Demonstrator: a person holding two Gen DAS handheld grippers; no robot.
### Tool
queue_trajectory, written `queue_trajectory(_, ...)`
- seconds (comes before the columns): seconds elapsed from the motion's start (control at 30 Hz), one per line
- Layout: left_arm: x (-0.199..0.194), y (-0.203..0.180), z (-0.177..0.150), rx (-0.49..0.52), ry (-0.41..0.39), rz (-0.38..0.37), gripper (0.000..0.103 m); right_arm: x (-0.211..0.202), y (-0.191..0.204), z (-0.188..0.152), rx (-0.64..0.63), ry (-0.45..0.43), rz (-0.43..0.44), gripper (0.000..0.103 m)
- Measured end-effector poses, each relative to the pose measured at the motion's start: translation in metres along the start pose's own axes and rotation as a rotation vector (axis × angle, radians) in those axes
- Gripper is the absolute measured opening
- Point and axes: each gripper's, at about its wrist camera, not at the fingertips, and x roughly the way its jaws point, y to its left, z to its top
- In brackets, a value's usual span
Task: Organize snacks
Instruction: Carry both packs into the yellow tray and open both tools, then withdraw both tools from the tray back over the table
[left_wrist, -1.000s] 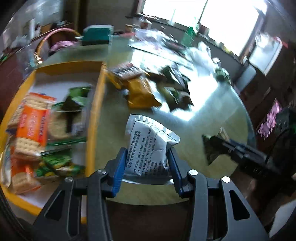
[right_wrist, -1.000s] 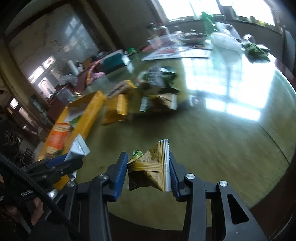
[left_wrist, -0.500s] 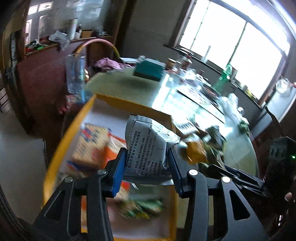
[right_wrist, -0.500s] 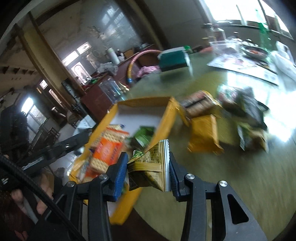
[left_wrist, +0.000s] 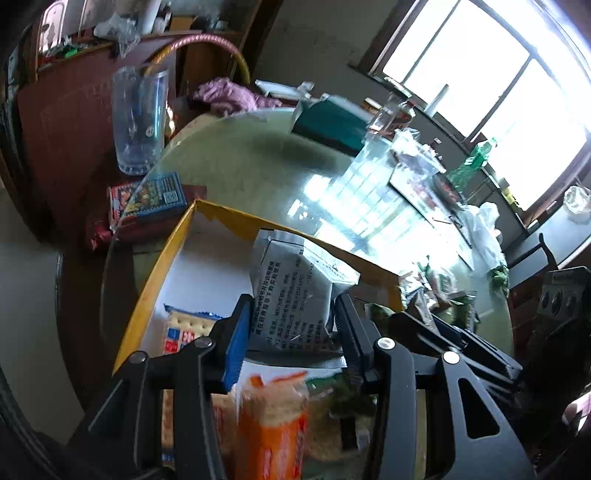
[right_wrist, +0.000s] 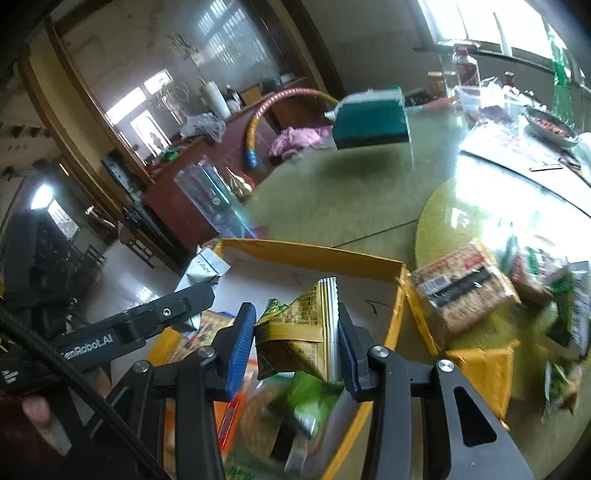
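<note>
silver packet (left_wrist: 291, 295) clenched in left tool (left_wrist: 293, 325), gold packet (right_wrist: 295, 328) in right tool (right_wrist: 295, 339), both above yellow box (right_wrist: 314, 254) for dropping in.

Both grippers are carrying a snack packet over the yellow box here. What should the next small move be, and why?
Probably lower both and open the jaws. The left gripper is shut on the silver packet and the right gripper on the gold packet, and both hang above the yellow box, which already holds cracker packs. Bare white floor shows at its far end, so dropping there looks safest.
</note>
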Motion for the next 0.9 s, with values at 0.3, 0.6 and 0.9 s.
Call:
queue_trajectory(0.3,0.044,0.004,0.000,-0.002,0.127,0.073,0.047,0.043,-0.018,0.000,0.020,0.088,-0.097,0.043)
queue_trajectory(0.6,0.030,0.003,-0.002,-0.026,0.083,0.086,0.078,0.025,-0.022,-0.003,0.045,0.038,-0.055,0.056)
queue_trajectory(0.9,-0.043,-0.058,-0.050,0.089,-0.105,0.116,0.083,-0.080,-0.027,-0.046,0.063,-0.102,0.009,0.074)
